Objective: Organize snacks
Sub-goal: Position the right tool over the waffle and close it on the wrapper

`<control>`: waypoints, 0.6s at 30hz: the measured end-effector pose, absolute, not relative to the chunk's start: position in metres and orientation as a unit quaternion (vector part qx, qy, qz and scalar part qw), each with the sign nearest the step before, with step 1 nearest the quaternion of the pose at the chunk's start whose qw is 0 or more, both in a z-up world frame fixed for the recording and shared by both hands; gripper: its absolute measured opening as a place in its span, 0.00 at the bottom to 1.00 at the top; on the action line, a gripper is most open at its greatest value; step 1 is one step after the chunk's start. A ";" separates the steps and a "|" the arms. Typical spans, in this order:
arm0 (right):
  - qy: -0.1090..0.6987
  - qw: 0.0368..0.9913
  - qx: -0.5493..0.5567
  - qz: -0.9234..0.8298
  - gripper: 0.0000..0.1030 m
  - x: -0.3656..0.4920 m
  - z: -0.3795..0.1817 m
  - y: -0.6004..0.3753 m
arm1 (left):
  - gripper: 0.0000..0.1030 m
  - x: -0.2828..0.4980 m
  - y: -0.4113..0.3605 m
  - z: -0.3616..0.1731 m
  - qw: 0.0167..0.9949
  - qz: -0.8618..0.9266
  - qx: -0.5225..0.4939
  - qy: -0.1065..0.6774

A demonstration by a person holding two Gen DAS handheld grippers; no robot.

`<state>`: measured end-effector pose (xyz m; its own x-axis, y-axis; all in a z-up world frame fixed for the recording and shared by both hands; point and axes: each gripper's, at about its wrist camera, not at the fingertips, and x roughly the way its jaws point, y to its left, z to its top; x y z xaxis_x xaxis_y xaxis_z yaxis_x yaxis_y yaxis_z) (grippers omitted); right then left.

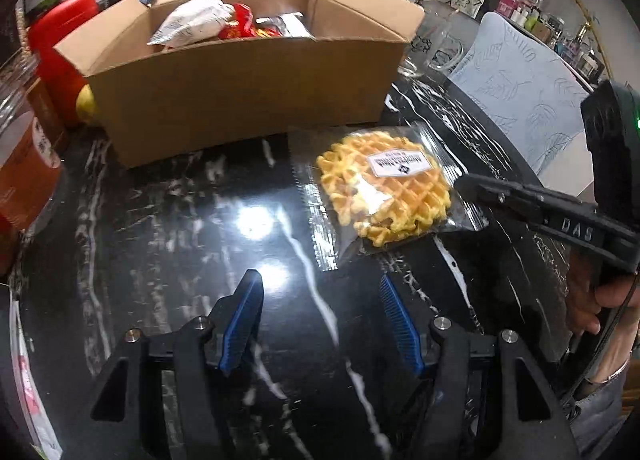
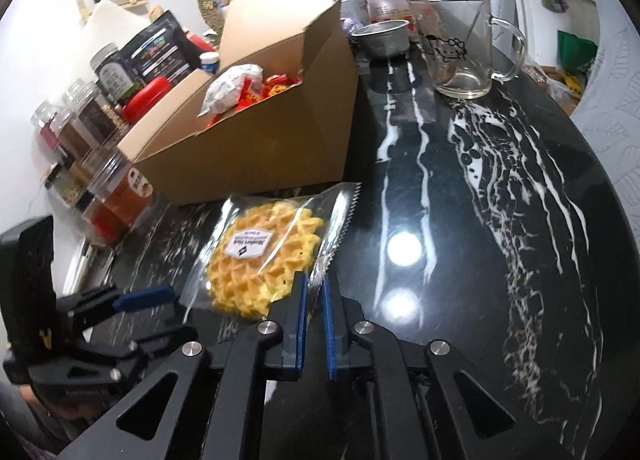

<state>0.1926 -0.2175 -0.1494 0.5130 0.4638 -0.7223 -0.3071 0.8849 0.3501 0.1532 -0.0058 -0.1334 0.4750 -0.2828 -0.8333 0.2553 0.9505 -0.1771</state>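
The round yellow waffle in clear crinkly wrap [image 2: 262, 256] lay on glossy black marble [image 2: 500, 188], just before the brown cardboard box [image 2: 256, 156]. The right gripper [image 2: 315, 292] pinched its serrated edge; the left gripper [image 1: 322, 292] stood apart, empty.

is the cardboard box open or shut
Open. The cardboard box has its flaps standing up, and snack packets show inside over the rim; the waffle pack lies outside on the table.

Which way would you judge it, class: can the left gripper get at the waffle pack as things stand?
Probably yes. The left gripper is open, with bare table between it and the waffle pack. But the right gripper is already shut on the pack's edge, so only the near side is free.
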 end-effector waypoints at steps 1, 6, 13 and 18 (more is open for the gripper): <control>0.439 0.867 0.082 0.221 0.08 0.190 -0.149 -0.216 | 0.59 0.151 -0.002 -0.132 0.861 -0.158 -0.014 0.483; 0.431 0.875 0.043 0.217 0.17 0.179 -0.148 -0.206 | 0.59 0.150 0.004 -0.126 0.870 -0.169 -0.001 0.464; 0.433 0.867 0.047 0.243 0.58 0.178 -0.150 -0.202 | 0.59 0.161 0.004 -0.112 0.875 -0.185 -0.012 0.447; 0.448 0.856 0.075 0.248 0.61 0.185 -0.153 -0.203 | 0.59 0.177 0.005 -0.106 0.881 -0.175 0.004 0.440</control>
